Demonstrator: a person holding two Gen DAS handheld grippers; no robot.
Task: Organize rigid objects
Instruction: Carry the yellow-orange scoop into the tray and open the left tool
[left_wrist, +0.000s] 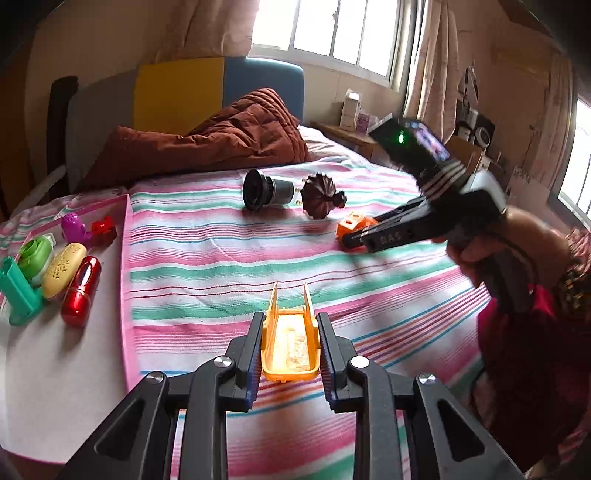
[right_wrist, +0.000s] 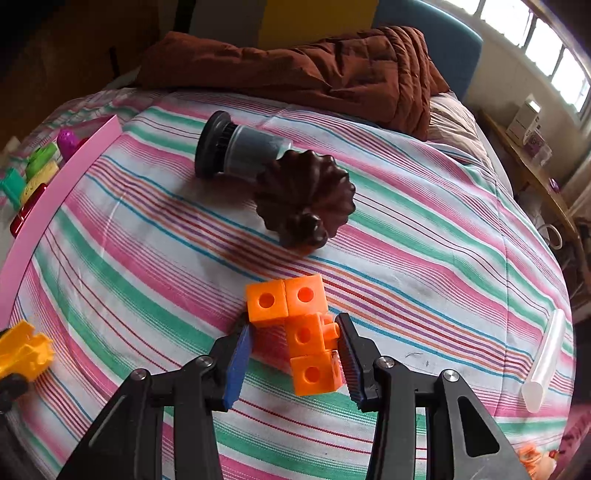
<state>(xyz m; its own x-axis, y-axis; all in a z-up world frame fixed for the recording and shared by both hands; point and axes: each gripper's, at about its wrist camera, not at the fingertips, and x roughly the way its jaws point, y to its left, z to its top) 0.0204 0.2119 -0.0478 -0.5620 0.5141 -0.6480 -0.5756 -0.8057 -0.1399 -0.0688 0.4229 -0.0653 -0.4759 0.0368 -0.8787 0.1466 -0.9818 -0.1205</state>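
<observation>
Left wrist view: left gripper (left_wrist: 290, 347) clamped on a yellow-orange open tray piece (left_wrist: 290, 339), held above the striped bedsheet (left_wrist: 229, 258). Pink tray (left_wrist: 127, 258) at left holds a red capsule (left_wrist: 81, 291), cream case (left_wrist: 63, 270), green items and a purple toy (left_wrist: 74, 226). Grey cylinder (left_wrist: 266, 189) and brown fluted mould (left_wrist: 320, 195) lie mid-bed. Right wrist view: right gripper (right_wrist: 295, 354), fingers spread wide, straddles the orange linked cubes (right_wrist: 299, 332) resting on the sheet; right pad (right_wrist: 351, 363) just beside them, contact unclear.
</observation>
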